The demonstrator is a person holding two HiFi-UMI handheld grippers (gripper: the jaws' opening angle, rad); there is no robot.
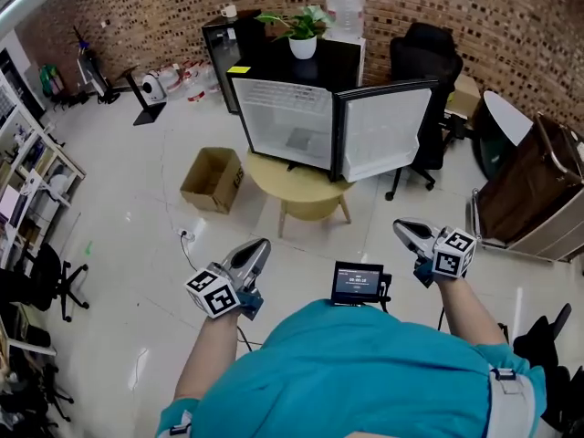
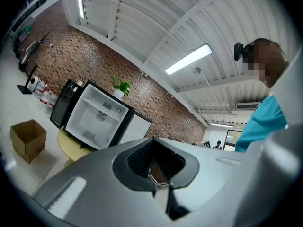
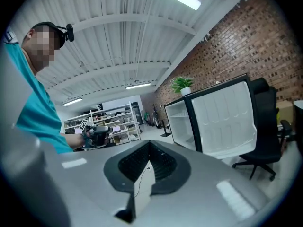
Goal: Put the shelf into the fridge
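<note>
Shelf (image 2: 102, 107) lies inside fridge (image 2: 87, 124), far from both jaws.

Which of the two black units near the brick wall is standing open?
The fridge on the round table, door swung wide, white interior showing; the black unit behind it is shut.

Cardboard box (image 1: 212, 180) beside round table (image 1: 301, 195); potted plant (image 1: 302, 29)

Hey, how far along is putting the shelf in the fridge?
Done: the fridge door stands open, and a shelf already spans its upper part. In hand: nothing; the left gripper and right gripper are shut, empty, away from it. Left: unclear, perhaps nothing.
</note>
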